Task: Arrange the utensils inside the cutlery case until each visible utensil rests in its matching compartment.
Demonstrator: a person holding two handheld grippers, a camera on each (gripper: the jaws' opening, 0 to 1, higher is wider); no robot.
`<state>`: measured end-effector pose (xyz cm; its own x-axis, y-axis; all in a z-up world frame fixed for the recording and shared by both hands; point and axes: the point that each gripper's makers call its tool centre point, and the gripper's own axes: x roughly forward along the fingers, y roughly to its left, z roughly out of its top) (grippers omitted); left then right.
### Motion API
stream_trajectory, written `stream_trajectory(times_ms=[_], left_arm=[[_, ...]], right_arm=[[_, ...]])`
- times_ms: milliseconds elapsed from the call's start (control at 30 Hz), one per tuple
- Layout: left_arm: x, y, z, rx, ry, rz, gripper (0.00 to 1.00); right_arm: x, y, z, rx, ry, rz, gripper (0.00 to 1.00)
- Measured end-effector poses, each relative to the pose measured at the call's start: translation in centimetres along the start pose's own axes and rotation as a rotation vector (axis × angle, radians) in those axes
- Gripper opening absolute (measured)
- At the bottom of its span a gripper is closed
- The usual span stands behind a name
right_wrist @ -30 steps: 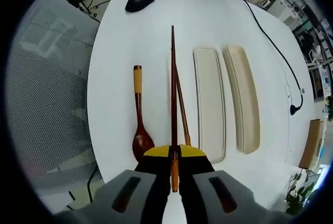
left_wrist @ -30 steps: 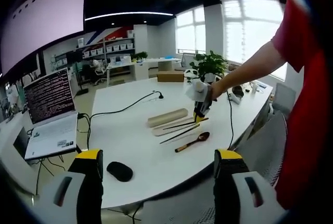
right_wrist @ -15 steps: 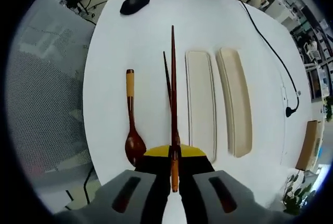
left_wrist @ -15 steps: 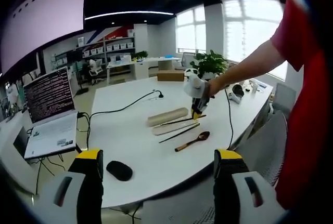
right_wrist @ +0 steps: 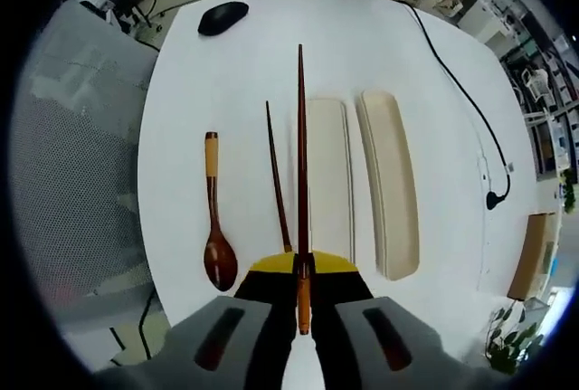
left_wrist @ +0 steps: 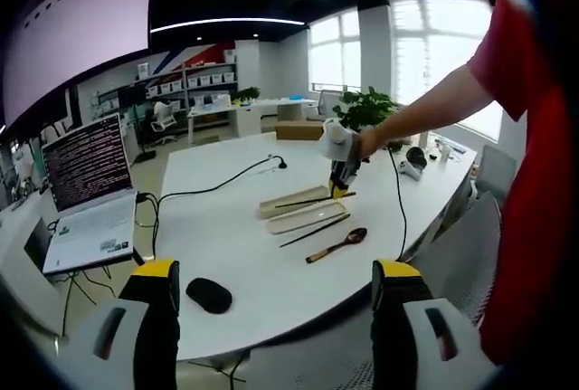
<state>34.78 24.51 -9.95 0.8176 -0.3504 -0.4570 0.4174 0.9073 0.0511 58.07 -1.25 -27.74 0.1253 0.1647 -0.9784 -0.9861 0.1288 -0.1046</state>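
My right gripper (right_wrist: 302, 268) is shut on a dark wooden chopstick (right_wrist: 301, 155), held in the air over the left edge of the open cutlery case tray (right_wrist: 331, 182). The case lid (right_wrist: 390, 182) lies just right of the tray. A second chopstick (right_wrist: 276, 177) and a wooden spoon (right_wrist: 215, 218) lie on the white table to the left. In the left gripper view my left gripper (left_wrist: 276, 295) is open, off the table's near edge, far from the tray (left_wrist: 303, 219), lid (left_wrist: 291, 202), spoon (left_wrist: 336, 245) and right gripper (left_wrist: 340, 189).
A black mouse (left_wrist: 209, 295) lies near the table's front edge, beside an open laptop (left_wrist: 88, 200). A black cable (left_wrist: 213, 189) runs across the table behind the case. A person's arm (left_wrist: 425, 118) reaches in from the right. A potted plant (left_wrist: 366, 111) stands at the far side.
My right gripper has lifted the chopstick and carried it sideways from beside the other chopstick to above the tray. The left gripper has not moved.
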Motion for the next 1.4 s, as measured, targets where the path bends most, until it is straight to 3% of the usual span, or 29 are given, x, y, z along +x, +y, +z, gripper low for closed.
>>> stream_trajectory(times_ms=[100,267,400,500,633,833,1167,1400], left_arm=[[0.2,0.1,0.0,0.004,0.004,0.001,0.9],[0.2,0.1,0.3,0.003,-0.005,0.002,0.9],[0.1,0.3,-0.2,-0.005,0.004,0.007,0.9],[0.1,0.3,-0.6,-0.007,0.013,0.007,0.9],[0.2,0.3,-0.7,-0.003,0.017,0.007,0.9],[0.5,0.4,0.8,-0.053,-0.029,-0.002,0.9],[1.0,-0.4,0.2,-0.016,0.007,-0.017,0.89],[1.6,-0.4,0.9,0.017,0.009,-0.027,0.9]], right_arm=[[-0.2,-0.8,0.0,-0.003,-0.004,-0.009,0.0],[-0.8,-2.5,0.0,0.091,-0.043,-0.012,0.0],[-1.6,-3.4,0.1,0.108,-0.067,-0.023,0.0],[-1.7,-4.8,0.6,0.097,-0.067,-0.027,0.0],[-1.9,-4.8,0.5,0.09,-0.063,-0.03,0.0],[-1.8,-5.0,0.2,0.085,-0.054,-0.021,0.0],[-2.4,-7.5,0.0,0.047,-0.027,-0.042,0.0],[-2.5,-8.3,0.7,0.016,-0.013,-0.055,0.0]])
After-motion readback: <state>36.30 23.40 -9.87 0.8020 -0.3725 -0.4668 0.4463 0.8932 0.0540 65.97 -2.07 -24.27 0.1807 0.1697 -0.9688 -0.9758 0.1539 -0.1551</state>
